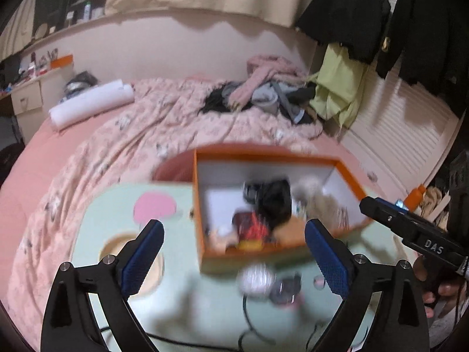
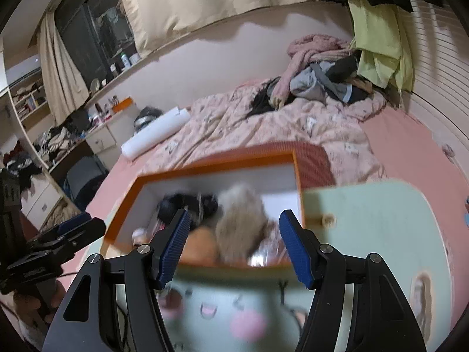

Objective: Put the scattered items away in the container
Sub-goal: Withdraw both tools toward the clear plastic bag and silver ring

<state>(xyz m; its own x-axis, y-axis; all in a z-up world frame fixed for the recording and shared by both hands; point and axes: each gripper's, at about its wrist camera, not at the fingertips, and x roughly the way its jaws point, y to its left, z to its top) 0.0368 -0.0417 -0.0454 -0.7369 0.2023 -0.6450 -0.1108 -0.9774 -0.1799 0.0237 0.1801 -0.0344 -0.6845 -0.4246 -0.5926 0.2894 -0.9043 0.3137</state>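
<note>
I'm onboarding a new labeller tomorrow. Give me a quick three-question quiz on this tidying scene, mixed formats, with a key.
1. True or false: the left gripper grips an item.
2. The orange box is: A) closed with a lid, B) open with items inside, C) open and empty.
3. Fill in: outside the box, a blurred whitish item lies on the pale green ____.

Key: 1 false, its jaws stand wide with nothing between; 2 B; 3 mat.

wrist cams angled down, sharing box [image 1: 272, 158]
</note>
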